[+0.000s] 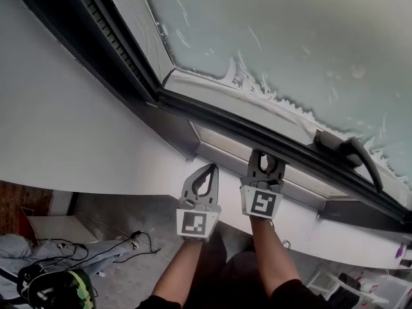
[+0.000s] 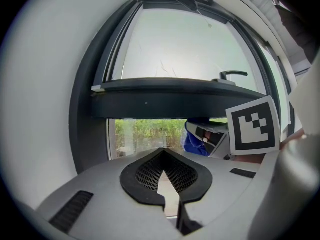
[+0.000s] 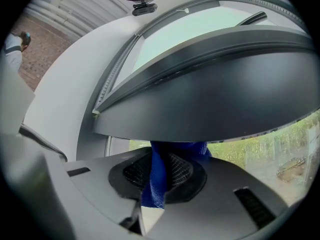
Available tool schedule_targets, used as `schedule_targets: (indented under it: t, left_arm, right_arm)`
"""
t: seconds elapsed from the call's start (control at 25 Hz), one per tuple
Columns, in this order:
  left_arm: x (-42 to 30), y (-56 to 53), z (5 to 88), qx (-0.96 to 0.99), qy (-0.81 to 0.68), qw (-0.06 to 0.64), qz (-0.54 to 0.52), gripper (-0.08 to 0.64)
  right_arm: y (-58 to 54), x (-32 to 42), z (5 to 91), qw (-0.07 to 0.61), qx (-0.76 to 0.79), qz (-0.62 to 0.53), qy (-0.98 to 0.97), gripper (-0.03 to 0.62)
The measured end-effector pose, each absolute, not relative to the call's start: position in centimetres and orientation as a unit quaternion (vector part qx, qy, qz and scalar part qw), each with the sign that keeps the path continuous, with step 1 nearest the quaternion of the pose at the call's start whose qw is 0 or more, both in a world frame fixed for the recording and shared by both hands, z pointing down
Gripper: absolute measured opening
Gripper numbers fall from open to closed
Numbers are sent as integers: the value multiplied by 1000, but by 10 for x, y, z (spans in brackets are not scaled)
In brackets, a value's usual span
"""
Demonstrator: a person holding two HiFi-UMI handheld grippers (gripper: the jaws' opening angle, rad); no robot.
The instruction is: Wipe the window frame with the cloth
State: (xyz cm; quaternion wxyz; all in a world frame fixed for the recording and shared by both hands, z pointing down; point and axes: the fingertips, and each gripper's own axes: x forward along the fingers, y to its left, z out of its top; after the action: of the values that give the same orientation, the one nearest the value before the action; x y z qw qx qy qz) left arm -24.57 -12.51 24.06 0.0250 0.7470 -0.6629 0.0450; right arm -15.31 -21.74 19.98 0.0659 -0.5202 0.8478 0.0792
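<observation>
Both forearms are raised side by side towards the window, bare from the elbow up, with dark sleeves seen at the lower edge of the head view. The left hand-held gripper is held just below the window frame and apart from it. Its jaws are pressed together at the tips, and nothing is held between them. The right hand-held gripper is lifted a little higher, just beside the left one, and its tip is brought up against the underside of the frame. A blue cloth is pinched between its jaws. The top of the cloth is pressed to the lower face of the dark bar, as is seen in the right gripper view.

The frame is made of smooth, dark, matt bars. The cloth is soft and folded into a narrow hanging strip. The jaw pads are black with a fine grid texture, and the gripper bodies are grey plastic. The glass is pale and streaked with white smears along its lower edge. A curved black handle is mounted on the frame to the right of the grippers. A plain white wall is seen on the left, and black cables lie on the grey floor below.
</observation>
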Motion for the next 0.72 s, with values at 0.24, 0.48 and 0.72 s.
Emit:
schedule_targets:
  t: [0.24, 0.48, 0.72]
  left_arm:
    - [-266, -129, 240, 743, -667, 31, 43, 5]
    - [-291, -136, 236, 741, -670, 28, 33, 5]
    - [-320, -136, 239, 733, -679, 33, 28, 5]
  right_arm:
    - [-218, -185, 199, 61, -503, 80, 858, 38]
    - [-221, -214, 197, 57, -492, 88, 864, 38]
    - [-224, -240, 197, 54, -484, 92, 868, 38]
